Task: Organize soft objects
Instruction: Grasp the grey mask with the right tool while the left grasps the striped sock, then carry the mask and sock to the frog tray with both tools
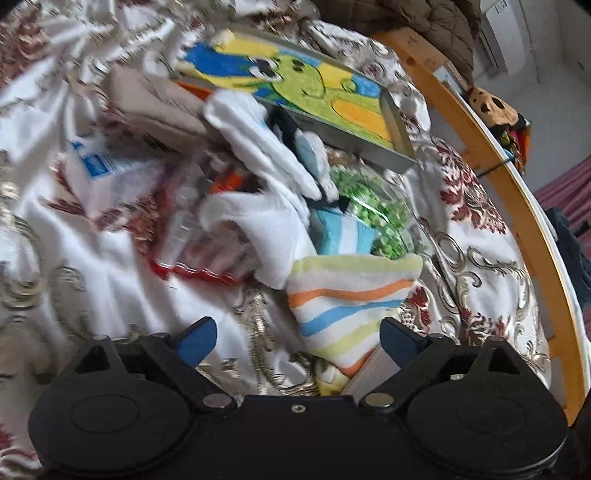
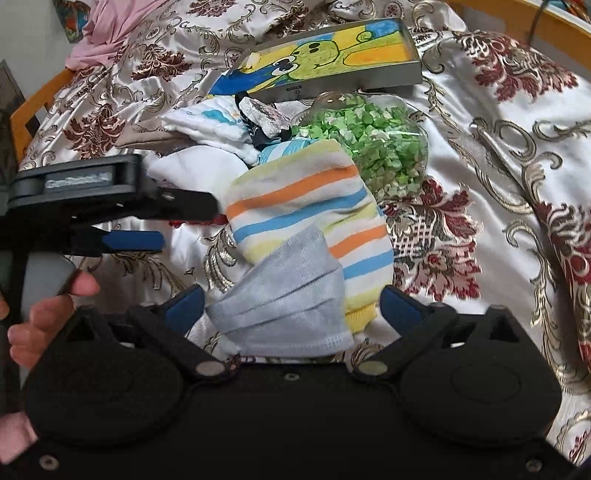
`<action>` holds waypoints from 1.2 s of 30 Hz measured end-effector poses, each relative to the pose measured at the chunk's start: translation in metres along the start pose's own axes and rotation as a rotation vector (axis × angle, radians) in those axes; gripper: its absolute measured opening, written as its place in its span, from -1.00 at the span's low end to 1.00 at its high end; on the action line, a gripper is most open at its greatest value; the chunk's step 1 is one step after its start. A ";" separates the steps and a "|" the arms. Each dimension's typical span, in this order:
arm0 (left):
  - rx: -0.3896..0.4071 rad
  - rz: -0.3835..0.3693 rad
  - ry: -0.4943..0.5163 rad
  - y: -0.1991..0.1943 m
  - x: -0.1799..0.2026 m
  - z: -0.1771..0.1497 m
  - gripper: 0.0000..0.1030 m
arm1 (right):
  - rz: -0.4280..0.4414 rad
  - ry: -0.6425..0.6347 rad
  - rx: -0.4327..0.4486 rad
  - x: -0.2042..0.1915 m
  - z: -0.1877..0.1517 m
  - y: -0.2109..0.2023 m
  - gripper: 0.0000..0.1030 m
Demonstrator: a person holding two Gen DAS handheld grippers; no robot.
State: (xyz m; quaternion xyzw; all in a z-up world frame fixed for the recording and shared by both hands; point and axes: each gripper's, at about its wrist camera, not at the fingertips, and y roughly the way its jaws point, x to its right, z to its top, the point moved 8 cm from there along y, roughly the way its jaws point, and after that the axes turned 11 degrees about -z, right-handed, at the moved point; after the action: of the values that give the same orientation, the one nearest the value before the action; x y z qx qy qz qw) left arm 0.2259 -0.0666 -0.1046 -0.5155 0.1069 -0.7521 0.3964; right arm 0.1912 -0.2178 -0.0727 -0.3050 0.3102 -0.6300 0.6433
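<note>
black hand-held gripper (image 2: 291, 304) has blue fingertips (image 2: 400, 304)

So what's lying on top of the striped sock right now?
A grey face mask overlaps the striped sock's near end, between the right claw's open fingers. The sock's part under the mask is hidden.

A bedroom in a home.
A bed with a wooden frame (image 1: 436, 70) carries a floral satin bedspread (image 2: 480, 122); a quilted jacket (image 1: 436, 22) hangs over it, an air conditioner (image 1: 506, 40) on the wall.
</note>
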 end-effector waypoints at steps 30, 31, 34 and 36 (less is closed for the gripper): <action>0.015 -0.218 -0.085 0.021 0.022 -0.012 -0.94 | -0.079 0.103 0.117 0.006 0.003 -0.034 -0.80; 0.019 -0.217 -0.074 0.020 0.026 -0.012 -0.95 | -0.093 0.097 0.142 0.006 0.005 -0.041 -0.80; 0.035 -0.210 -0.052 0.012 0.034 -0.008 -0.95 | -0.168 0.054 0.232 0.002 0.016 -0.069 -0.80; 0.053 -0.216 -0.059 0.003 0.036 -0.003 -0.96 | -0.196 0.027 0.272 -0.001 0.027 -0.085 -0.80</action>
State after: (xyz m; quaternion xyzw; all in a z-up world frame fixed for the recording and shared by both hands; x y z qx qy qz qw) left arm 0.2193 -0.0951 -0.0824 -0.5354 0.0188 -0.7774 0.3296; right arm 0.1594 -0.2188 0.0104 -0.2351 0.1994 -0.7300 0.6099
